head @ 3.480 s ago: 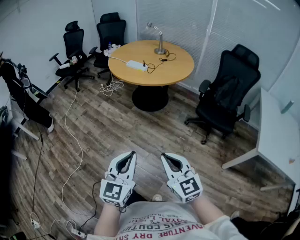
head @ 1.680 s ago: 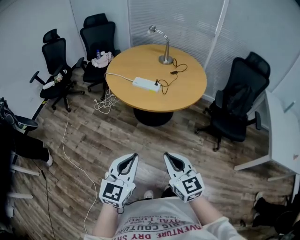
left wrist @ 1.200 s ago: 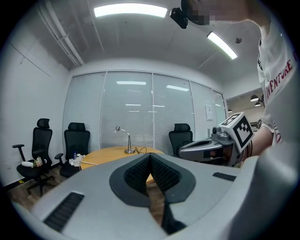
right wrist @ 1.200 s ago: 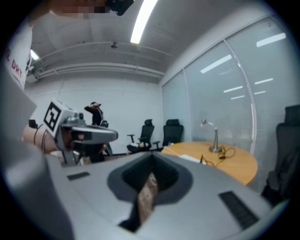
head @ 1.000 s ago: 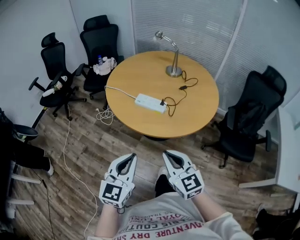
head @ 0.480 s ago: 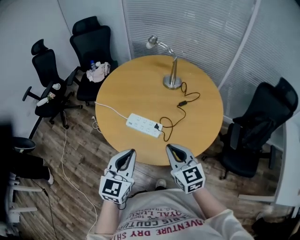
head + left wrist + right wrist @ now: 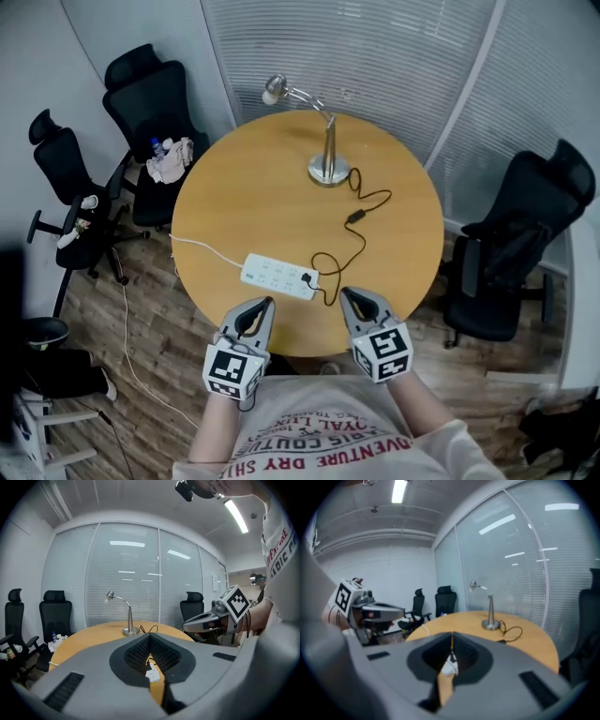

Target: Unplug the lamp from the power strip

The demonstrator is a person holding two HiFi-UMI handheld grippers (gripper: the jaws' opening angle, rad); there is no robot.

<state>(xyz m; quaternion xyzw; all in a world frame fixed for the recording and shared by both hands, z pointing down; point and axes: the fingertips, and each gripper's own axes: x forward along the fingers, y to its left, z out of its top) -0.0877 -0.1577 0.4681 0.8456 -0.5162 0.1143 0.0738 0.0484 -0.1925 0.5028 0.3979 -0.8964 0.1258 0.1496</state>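
Note:
A silver desk lamp (image 7: 328, 169) stands at the far side of the round wooden table (image 7: 244, 187). Its black cord (image 7: 361, 211) snakes to a black plug (image 7: 309, 278) in the right end of the white power strip (image 7: 277, 276). My left gripper (image 7: 266, 303) is shut and empty, just short of the strip over the table's near edge. My right gripper (image 7: 345, 293) is also shut and empty, near the plug's right. In the left gripper view the strip (image 7: 152, 673) shows below the closed tips (image 7: 150, 636). The right gripper view shows the strip (image 7: 449, 667) the same way.
Black office chairs stand to the left (image 7: 150, 94) and right (image 7: 520, 230) of the table. One left chair holds a bottle and cloth (image 7: 169, 159). The strip's white cable (image 7: 202, 247) runs off the table's left edge to the floor. A glass wall with blinds (image 7: 394, 56) lies behind.
The table has come much closer. Both grippers, before over the wooden floor, now reach the table's near edge by the power strip. Their jaws stay shut.

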